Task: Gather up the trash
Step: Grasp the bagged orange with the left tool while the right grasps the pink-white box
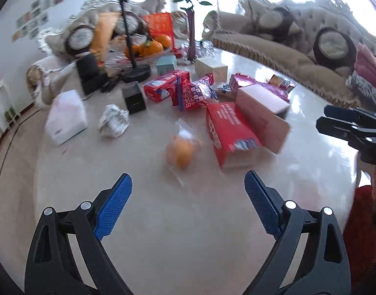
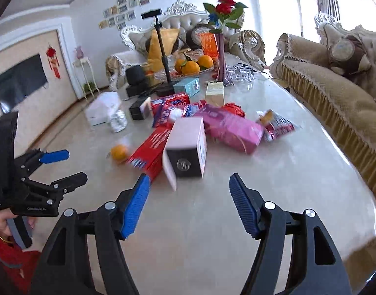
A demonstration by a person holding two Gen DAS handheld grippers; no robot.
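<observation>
Orange fruit [image 1: 181,153] lies ahead of left tool [image 1: 188,186].

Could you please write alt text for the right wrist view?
The open right hand-held gripper faces a pink-and-black box on a marble table littered with cartons and wrappers; an orange lies to the left.
</observation>
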